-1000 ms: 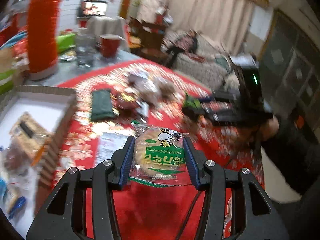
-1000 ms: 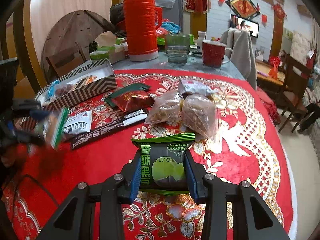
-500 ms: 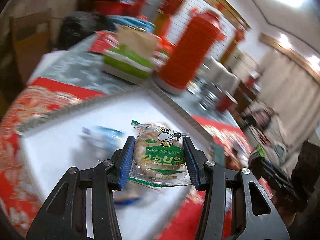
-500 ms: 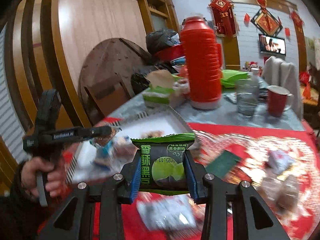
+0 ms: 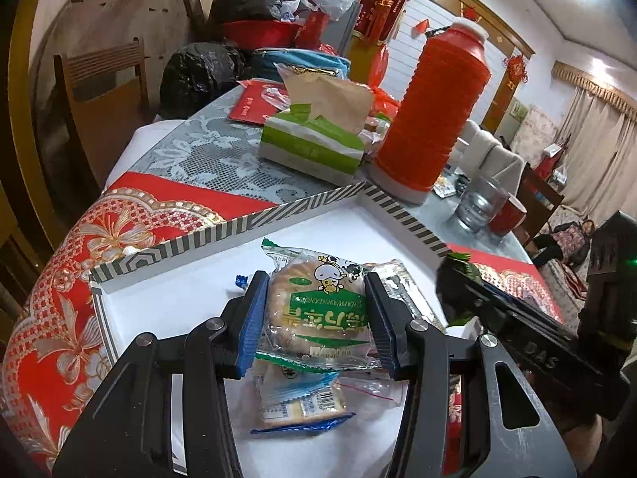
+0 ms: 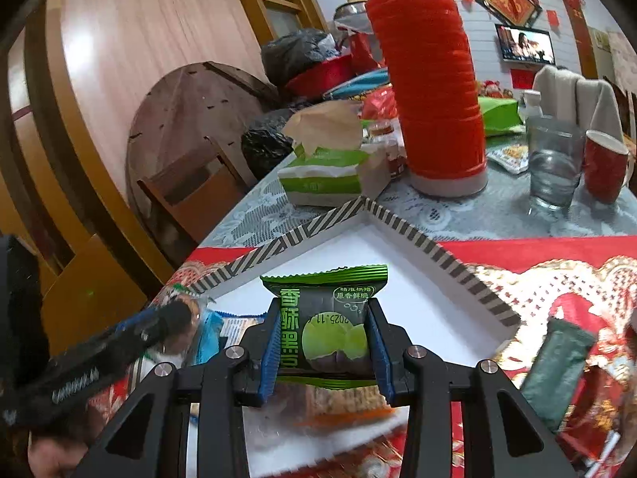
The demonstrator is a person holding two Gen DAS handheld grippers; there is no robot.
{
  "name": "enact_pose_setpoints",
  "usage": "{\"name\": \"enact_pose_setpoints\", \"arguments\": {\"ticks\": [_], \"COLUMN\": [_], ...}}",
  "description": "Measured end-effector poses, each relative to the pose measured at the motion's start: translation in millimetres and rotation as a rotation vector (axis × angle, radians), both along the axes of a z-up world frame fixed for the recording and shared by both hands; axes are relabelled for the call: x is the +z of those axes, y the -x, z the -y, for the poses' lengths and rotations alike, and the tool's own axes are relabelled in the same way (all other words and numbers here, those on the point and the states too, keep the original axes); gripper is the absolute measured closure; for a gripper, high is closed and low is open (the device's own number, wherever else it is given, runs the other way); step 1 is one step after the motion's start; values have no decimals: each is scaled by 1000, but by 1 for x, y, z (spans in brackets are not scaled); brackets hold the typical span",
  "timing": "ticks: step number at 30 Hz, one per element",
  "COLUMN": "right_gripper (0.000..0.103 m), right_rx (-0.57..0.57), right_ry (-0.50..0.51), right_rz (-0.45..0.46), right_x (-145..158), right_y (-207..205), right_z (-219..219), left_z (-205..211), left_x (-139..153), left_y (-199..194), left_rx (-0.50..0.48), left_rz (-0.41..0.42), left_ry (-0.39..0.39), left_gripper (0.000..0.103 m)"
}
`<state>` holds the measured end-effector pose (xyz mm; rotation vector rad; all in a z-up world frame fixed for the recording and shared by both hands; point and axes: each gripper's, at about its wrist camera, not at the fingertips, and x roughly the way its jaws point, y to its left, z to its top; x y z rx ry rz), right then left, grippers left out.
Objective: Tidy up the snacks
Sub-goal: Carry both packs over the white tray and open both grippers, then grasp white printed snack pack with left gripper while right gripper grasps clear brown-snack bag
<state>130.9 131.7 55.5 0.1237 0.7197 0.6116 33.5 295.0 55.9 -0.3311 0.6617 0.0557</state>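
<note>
My left gripper (image 5: 314,318) is shut on a clear-wrapped round biscuit packet with a green label (image 5: 318,314), held over the white box with a striped rim (image 5: 278,211). Under it in the box lies a blue-edged cracker packet (image 5: 298,402). My right gripper (image 6: 322,342) is shut on a dark green snack packet (image 6: 324,334), also above the same striped-rim box (image 6: 414,239), with an orange-brown snack bar (image 6: 342,398) below it. The right gripper (image 5: 517,342) shows at the right of the left wrist view; the left gripper (image 6: 119,342) shows at the left of the right wrist view.
Behind the box stand a red thermos (image 5: 434,119), a green tissue pack (image 5: 314,147), a glass (image 6: 553,167) and a red cup (image 6: 605,167). A dark green sachet (image 6: 557,362) lies on the red patterned cloth (image 5: 79,279) to the right. A wooden chair (image 5: 107,91) stands beyond the table edge.
Both grippers have swung left from the pile of snacks on the red cloth to above the white box, each keeping its packet. The left one has nearly stopped; the right one came last.
</note>
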Motion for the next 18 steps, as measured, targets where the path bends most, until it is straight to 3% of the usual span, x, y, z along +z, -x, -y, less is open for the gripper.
{"name": "enact_pose_setpoints", "arguments": {"ticks": [4, 12, 18], "right_gripper": [65, 64, 55], "right_rx": [-1, -8, -17], "right_ry": [32, -3, -43], "right_rz": [0, -13, 2], "right_x": [-8, -11, -3], "right_y": [-2, -4, -2], "right_z": [-1, 6, 13], "left_z": [4, 8, 6], "left_x": [-3, -5, -2], "left_y": [-3, -5, -2], "left_rx": [0, -9, 8], "left_rz": [-18, -35, -24], "left_ry": [-20, -29, -25], "left_gripper": [56, 55, 39]}}
